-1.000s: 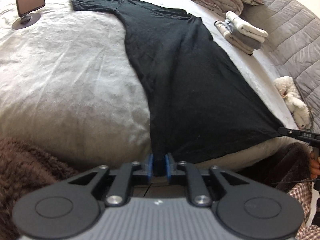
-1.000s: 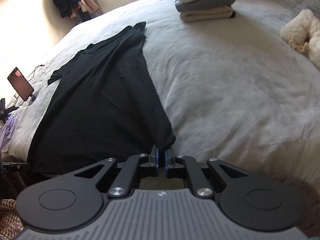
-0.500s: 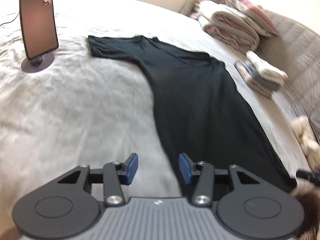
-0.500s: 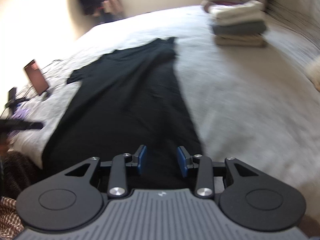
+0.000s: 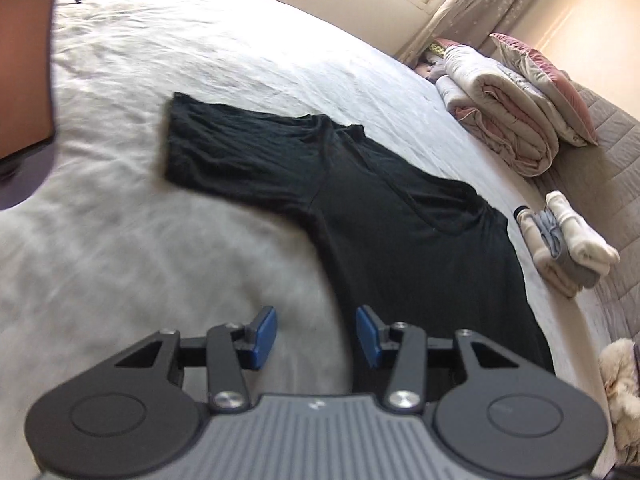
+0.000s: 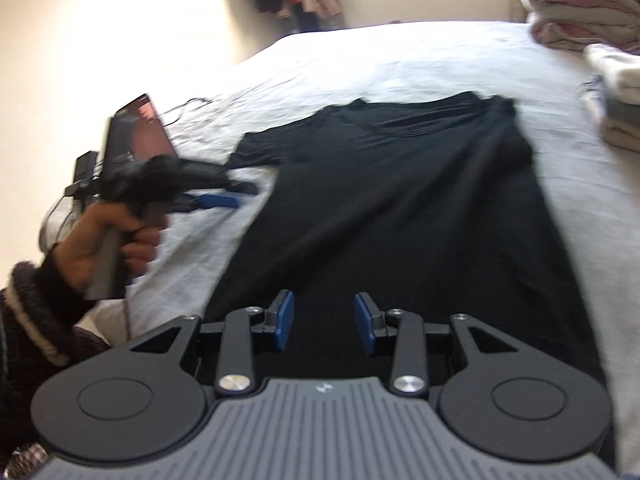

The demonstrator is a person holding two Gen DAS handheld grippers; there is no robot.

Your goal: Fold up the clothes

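A black T-shirt (image 5: 400, 240) lies spread flat on the pale grey bed cover (image 5: 160, 260), collar away from me and one sleeve out to the left. My left gripper (image 5: 316, 314) hovers over the shirt's left side edge below that sleeve. Its jaws are closing with nothing between them. In the right wrist view it is the left gripper (image 6: 240, 195), held by a hand (image 6: 112, 240) beside the shirt (image 6: 400, 208). My right gripper (image 6: 324, 298) stands open and empty above the shirt's lower half.
A phone on a stand (image 6: 136, 136) stands left of the shirt. A small stack of folded clothes (image 5: 568, 248) and rolled blankets with a pillow (image 5: 508, 120) lie to the right. A plush toy (image 5: 620, 384) sits at the bed's right edge.
Both grippers let go of the shirt's hem corners and opened. Both then travelled up along the shirt toward the sleeves and collar; the shirt now lies flat.
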